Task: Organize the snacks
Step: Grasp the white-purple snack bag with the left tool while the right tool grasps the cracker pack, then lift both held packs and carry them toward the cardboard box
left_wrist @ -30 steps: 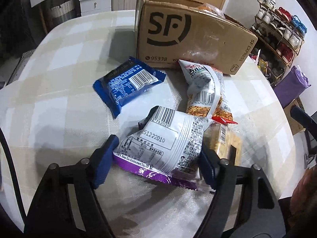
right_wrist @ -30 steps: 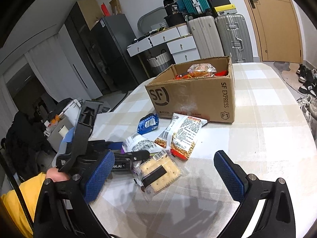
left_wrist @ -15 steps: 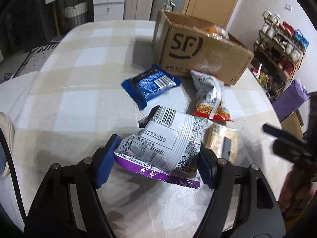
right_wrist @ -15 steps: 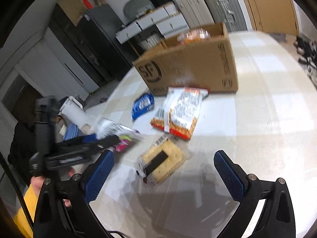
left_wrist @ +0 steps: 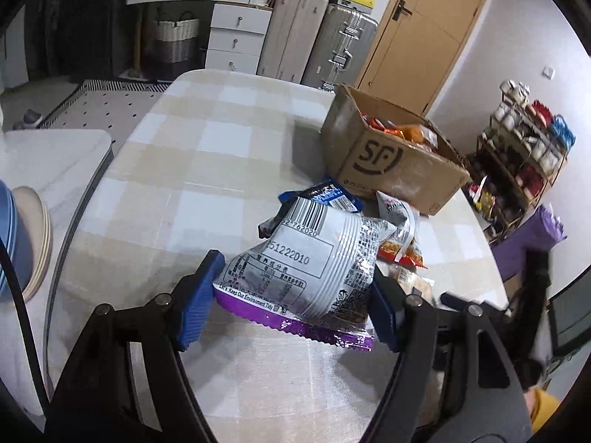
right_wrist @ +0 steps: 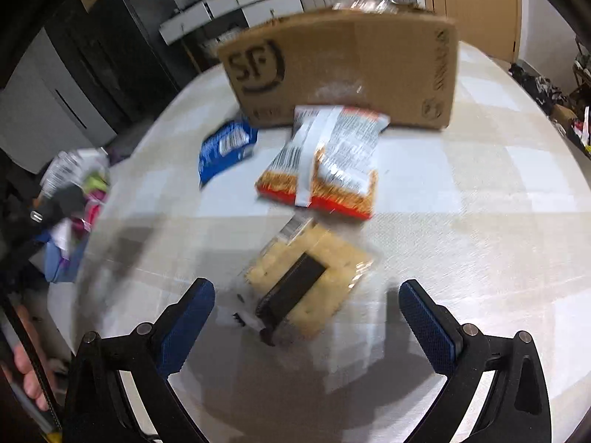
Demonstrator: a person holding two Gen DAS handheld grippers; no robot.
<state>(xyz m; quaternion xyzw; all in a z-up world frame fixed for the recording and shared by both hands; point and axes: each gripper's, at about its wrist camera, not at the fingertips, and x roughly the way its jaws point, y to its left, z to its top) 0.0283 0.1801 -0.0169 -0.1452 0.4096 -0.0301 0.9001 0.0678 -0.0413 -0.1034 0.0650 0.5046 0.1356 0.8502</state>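
My left gripper (left_wrist: 291, 295) is shut on a silver snack bag with a purple edge (left_wrist: 310, 262), lifted above the checked table (left_wrist: 184, 170). The same bag shows blurred at the far left of the right wrist view (right_wrist: 74, 170). My right gripper (right_wrist: 306, 306) is open, low over a clear pack of crackers with a black band (right_wrist: 314, 277) that lies just ahead of its fingertips. Behind it lie a red-and-white snack bag (right_wrist: 328, 162) and a blue packet (right_wrist: 225, 147). The open SF cardboard box (right_wrist: 340, 70) stands at the back, several snacks inside (left_wrist: 402, 131).
A stack of plates (left_wrist: 26, 243) sits on a white side surface at the left. Suitcases (left_wrist: 321, 37), drawers and a door stand behind the table. A shoe rack (left_wrist: 524, 147) is at the right. A person's hand (right_wrist: 26, 373) shows at the lower left.
My left gripper has risen and pulled back with the silver bag, off the table. My right gripper has come down and closer to the cracker pack, tilting further downward.
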